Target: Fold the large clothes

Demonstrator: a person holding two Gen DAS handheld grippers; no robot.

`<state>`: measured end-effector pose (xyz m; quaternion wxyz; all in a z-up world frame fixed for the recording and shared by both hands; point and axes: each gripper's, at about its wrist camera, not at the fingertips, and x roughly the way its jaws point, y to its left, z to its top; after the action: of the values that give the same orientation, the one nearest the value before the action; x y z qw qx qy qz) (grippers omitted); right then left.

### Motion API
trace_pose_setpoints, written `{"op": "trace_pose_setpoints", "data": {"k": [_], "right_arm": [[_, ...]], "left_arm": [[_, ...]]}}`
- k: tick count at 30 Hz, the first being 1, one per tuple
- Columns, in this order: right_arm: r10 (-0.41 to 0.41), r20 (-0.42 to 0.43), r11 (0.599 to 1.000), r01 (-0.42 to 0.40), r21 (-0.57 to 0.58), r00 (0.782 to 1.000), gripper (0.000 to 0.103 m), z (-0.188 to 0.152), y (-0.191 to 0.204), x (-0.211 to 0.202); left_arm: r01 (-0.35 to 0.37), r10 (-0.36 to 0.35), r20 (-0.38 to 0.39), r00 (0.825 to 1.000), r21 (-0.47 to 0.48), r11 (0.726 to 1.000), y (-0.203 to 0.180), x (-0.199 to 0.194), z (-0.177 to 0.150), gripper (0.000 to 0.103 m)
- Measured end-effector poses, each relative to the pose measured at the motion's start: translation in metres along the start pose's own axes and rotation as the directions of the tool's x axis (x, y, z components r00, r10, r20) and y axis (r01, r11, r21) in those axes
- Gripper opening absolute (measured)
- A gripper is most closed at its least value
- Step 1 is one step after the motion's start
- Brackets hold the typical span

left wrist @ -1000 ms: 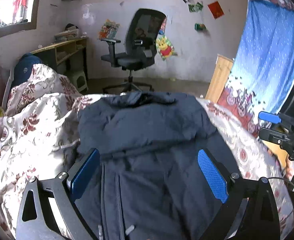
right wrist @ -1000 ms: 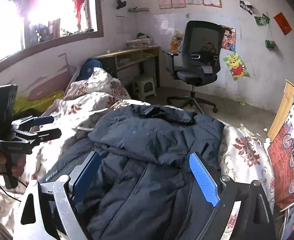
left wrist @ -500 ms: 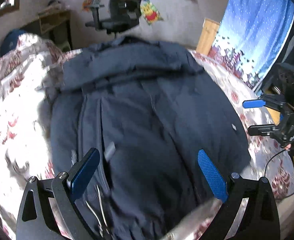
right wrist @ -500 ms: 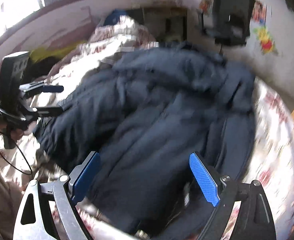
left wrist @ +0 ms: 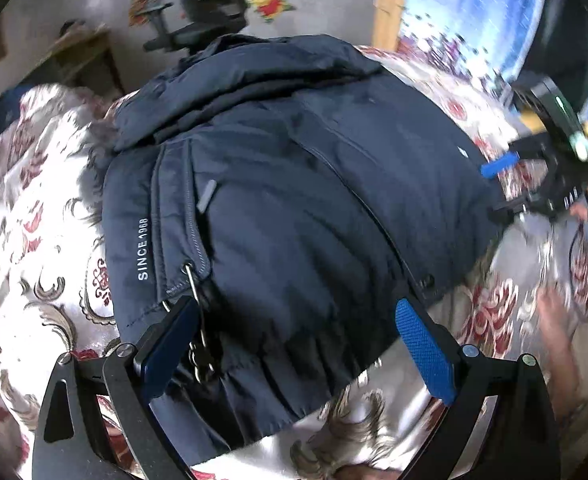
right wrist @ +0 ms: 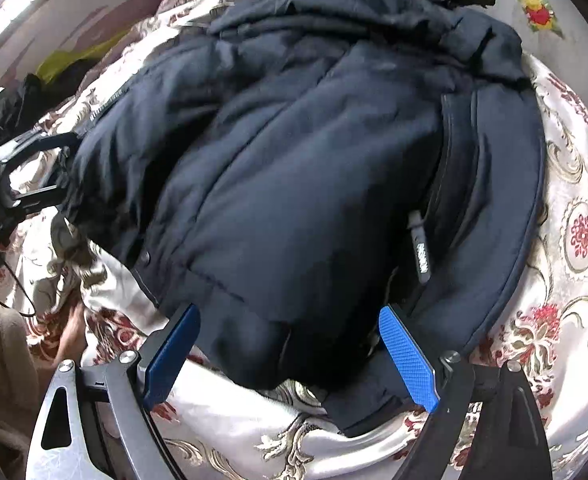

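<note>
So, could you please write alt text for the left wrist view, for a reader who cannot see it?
A dark navy padded jacket lies spread on a floral bedcover, with the open blue-padded left tongs just above its hem. The right tongs hover at the jacket's right edge; an office chair stands behind.

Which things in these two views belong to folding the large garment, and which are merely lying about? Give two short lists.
Belong to the job:
- navy jacket, spread out
- left gripper, fingers open
- right gripper, fingers open
- floral bedspread under the jacket

Lying about:
- office chair
- cartoon bear poster
- yellow cloth
</note>
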<state>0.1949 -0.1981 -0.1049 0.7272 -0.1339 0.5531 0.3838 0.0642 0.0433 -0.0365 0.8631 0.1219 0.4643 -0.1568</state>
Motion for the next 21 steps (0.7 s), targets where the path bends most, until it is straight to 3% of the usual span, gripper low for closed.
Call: {"op": "trace_pose_setpoints", "data": {"k": [8, 16, 21], "right_arm": [[-0.055, -0.053, 0.995, 0.051, -0.087, 0.997, 0.091, -0.010, 0.017, 0.014], [-0.093, -0.097, 0.990, 0.082, -0.111, 0.991, 0.091, -0.013, 0.018, 0.032], [-0.150, -0.116, 0.981, 0.133, -0.141, 0.982, 0.091, -0.019, 0.021, 0.046]], "left_arm": [[-0.096, 0.099, -0.013, 0.995, 0.137, 0.986, -0.019, 0.009, -0.026, 0.096], [-0.090, 0.102, -0.047, 0.994, 0.205, 0.975, -0.011, 0.022, -0.031, 0.096], [-0.093, 0.118, -0.069, 0.991, 0.291, 0.952, -0.015, 0.028, -0.039, 0.096]]}}
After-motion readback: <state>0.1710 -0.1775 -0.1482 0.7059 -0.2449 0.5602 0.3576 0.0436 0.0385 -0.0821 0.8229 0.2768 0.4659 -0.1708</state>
